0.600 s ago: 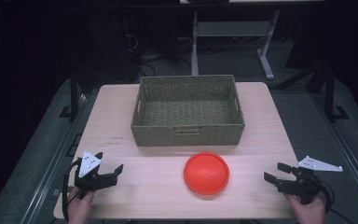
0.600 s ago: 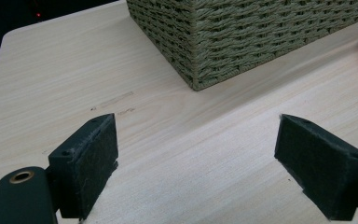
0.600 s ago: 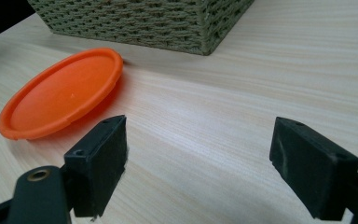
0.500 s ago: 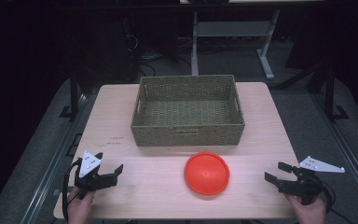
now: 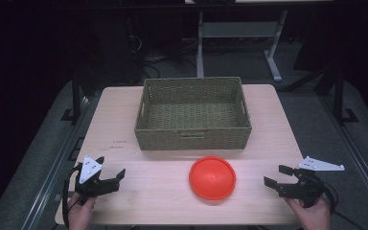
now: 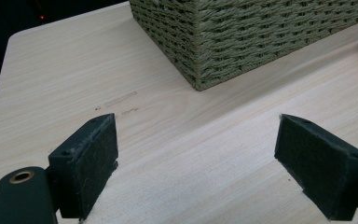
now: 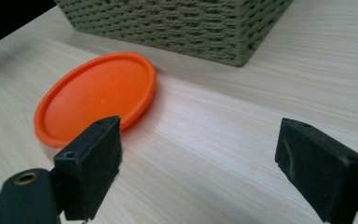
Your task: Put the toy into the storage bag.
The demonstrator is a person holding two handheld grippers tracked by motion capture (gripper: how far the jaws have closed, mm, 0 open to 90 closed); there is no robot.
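Broad pale wooden table (image 5: 124, 115), lit against a dark room. On its far half, squarely in the middle, a woven olive-green basket (image 5: 193, 115), rectangular, open side up. Just in front of the basket's near wall, slightly right of centre, an orange disc (image 5: 212, 177), round, with a raised rim, lying flat on the wood, a narrow strip of table between the two.

Right claw (image 5: 278, 176) near the table's front right corner, held low over the wood in a hand (image 5: 311, 213) coming in from the bottom edge, pointing left toward the disc, near it but apart. Jaws spread wide, nothing between them. In the right gripper view, disc (image 7: 98, 95) ahead and off to the left jaw's side, basket corner (image 7: 200, 23) beyond.

Left claw (image 5: 110, 175) near the front left corner, likewise low, gripped from below by the other hand (image 5: 80, 211), aimed rightward and a little away, well apart from the disc. Jaws parted, bare wood between them, basket corner (image 6: 242, 37) ahead.
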